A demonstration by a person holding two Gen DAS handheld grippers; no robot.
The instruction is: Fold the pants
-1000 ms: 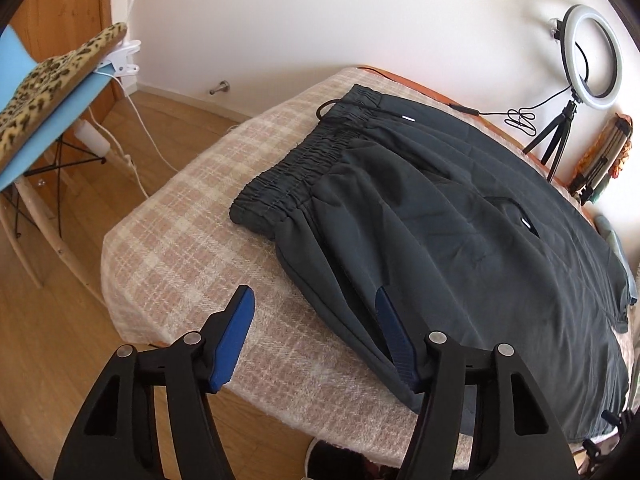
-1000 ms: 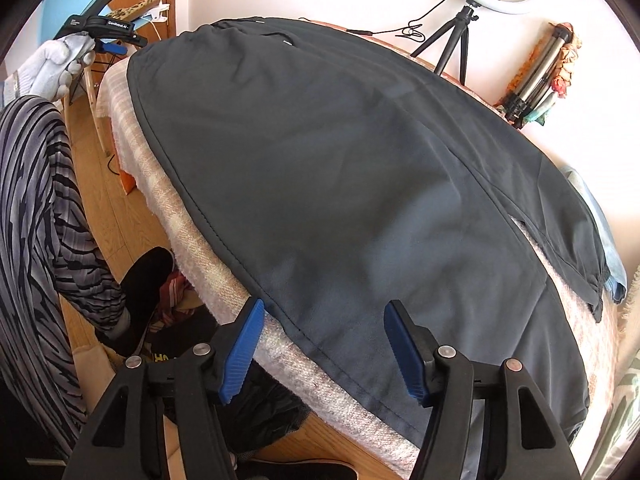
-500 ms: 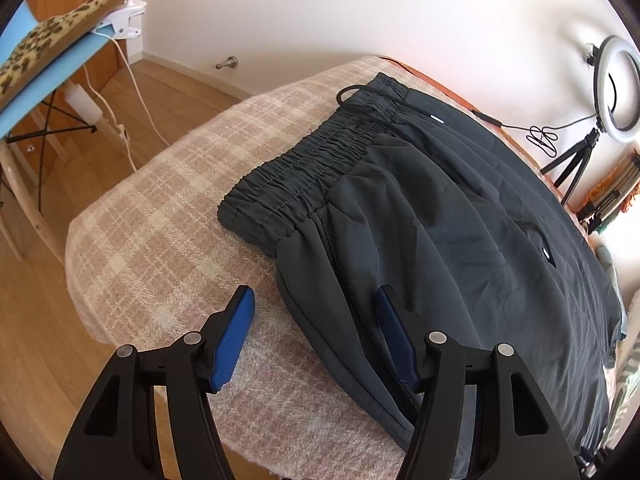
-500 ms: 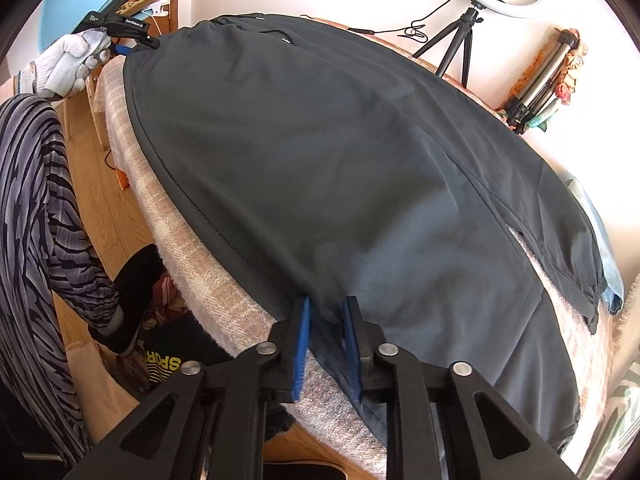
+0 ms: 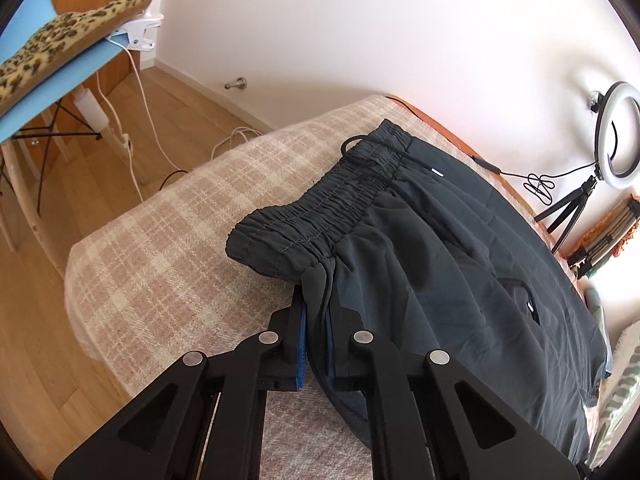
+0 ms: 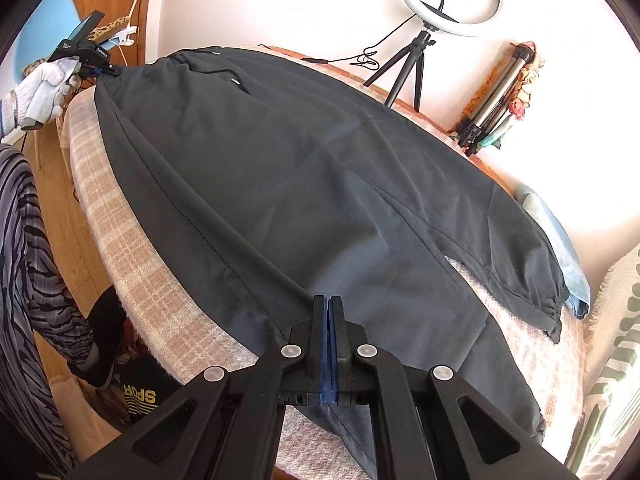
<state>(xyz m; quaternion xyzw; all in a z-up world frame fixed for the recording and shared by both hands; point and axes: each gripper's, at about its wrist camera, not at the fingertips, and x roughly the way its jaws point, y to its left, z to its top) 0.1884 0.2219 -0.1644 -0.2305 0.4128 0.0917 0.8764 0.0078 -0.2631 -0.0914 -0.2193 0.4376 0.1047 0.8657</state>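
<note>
Dark grey pants (image 5: pixel 460 264) lie spread on a plaid blanket (image 5: pixel 168 248) over a bed. Their elastic waistband (image 5: pixel 316 216) with a black drawstring is at the left end. My left gripper (image 5: pixel 316 316) is shut on the near edge of the pants just below the waistband and lifts it a little. In the right wrist view the pants (image 6: pixel 320 184) stretch across the bed, and my right gripper (image 6: pixel 329 312) is shut on the near edge of the near leg. The left gripper also shows there (image 6: pixel 100 68), held by a gloved hand at the far left.
A ring light on a tripod (image 6: pixel 440 4) and folded tripods (image 6: pixel 496 100) stand by the wall behind the bed. A blue chair with a leopard cushion (image 5: pixel 60 48) stands left on the wood floor. The person's striped leg (image 6: pixel 28 280) is at the bed's near side. A light blue cloth (image 6: pixel 560 248) lies at the right.
My left gripper moved in and closed on the pants edge below the waistband, lifting it. My right gripper closed on the leg's near edge half a second ago and holds it, pulling the fabric taut.
</note>
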